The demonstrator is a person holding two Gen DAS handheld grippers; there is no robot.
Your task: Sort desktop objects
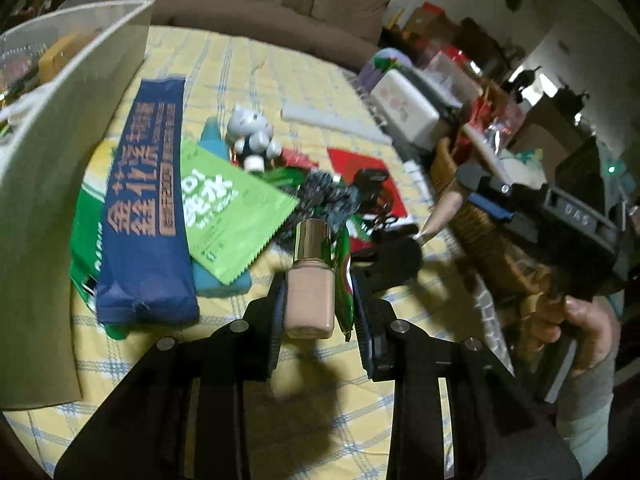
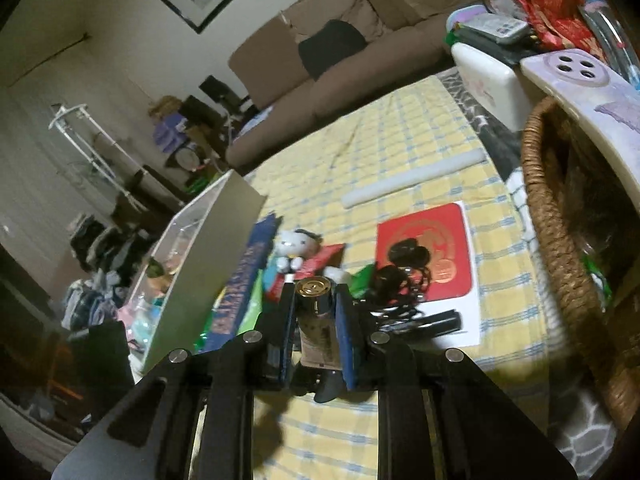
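Yellow tablecloth (image 1: 256, 68) blurred; right hand-held gripper (image 2: 314, 304) hides tube (image 2: 316, 330).

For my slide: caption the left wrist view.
Left gripper grips a beige foundation bottle above cluttered yellow plaid cloth.

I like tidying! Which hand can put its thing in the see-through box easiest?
Left. The left gripper, shut on the beige bottle, has the clear box right beside it. The right gripper, shut on a gold-capped tube, sits by the wicker basket, likely farther away.
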